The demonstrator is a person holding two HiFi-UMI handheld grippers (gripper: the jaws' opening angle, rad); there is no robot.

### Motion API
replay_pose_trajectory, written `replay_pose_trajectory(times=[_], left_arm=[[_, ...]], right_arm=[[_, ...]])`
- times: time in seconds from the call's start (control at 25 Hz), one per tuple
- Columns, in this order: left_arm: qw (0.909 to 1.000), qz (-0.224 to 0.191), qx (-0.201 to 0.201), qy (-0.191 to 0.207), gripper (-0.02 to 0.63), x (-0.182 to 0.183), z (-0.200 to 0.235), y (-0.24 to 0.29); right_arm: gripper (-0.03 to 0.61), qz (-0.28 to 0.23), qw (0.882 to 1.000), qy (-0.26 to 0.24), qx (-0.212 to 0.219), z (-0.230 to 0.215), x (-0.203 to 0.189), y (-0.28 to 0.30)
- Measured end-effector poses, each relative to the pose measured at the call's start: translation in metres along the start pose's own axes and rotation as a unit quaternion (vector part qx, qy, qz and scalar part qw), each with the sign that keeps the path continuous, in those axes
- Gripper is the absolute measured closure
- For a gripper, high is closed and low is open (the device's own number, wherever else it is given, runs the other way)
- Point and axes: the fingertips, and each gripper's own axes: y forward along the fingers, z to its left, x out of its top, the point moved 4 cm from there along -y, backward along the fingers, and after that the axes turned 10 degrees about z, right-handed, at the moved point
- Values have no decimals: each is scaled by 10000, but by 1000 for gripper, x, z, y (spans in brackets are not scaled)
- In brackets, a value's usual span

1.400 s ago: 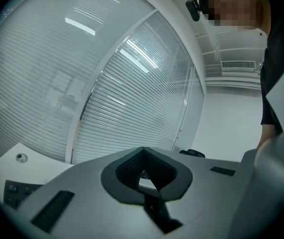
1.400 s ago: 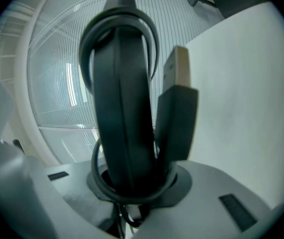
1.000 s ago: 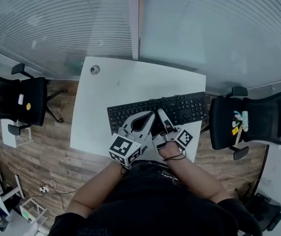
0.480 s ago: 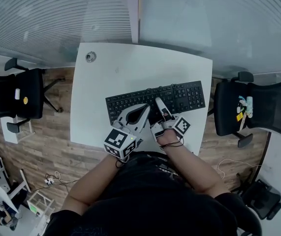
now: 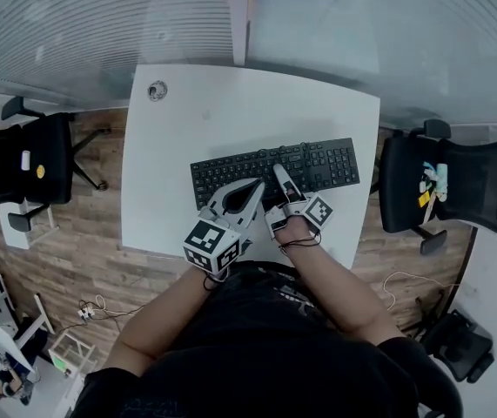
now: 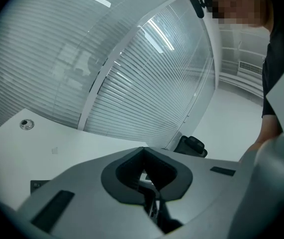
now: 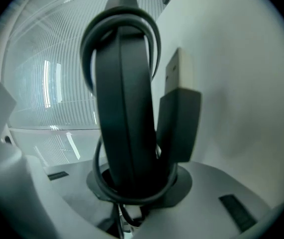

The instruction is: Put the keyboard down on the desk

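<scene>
The black keyboard (image 5: 318,165) lies level over the white desk (image 5: 231,111), close to its near right part; I cannot tell whether it touches the desk. My right gripper (image 5: 276,172) is shut on the keyboard's near edge. In the right gripper view the keyboard (image 7: 124,108) shows edge-on between the jaws, with its cable looped round it and the USB plug (image 7: 179,113) beside it. My left gripper (image 5: 255,190) sits at the same edge, just to the left. In the left gripper view the left gripper (image 6: 144,151) has its jaws together with nothing showing between them.
A round cable grommet (image 5: 157,90) sits in the desk's far left corner. Black office chairs stand to the right (image 5: 453,190) and left (image 5: 22,168) of the desk. A ribbed glass wall (image 5: 335,24) runs behind it. The floor is wood.
The keyboard and both grippers have shifted a little inward from the desk's right edge. The head view has also moved, so the desk sits higher in the picture.
</scene>
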Motion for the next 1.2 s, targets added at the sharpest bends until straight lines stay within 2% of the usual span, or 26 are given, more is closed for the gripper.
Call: replay_pose_trajectory(times=[0.52, 0.76, 1.2], left_arm=[[9997, 190, 37, -153, 600, -16, 4, 8], [9993, 161, -28, -323, 600, -17, 1, 11], [9985, 221, -62, -497, 600, -23, 11, 8]], right_arm=[[474, -195, 9980, 429, -418, -29, 1, -2], [474, -288, 9975, 436, -480, -55, 7, -7], [474, -262, 9959, 483, -720, -52, 5, -3]])
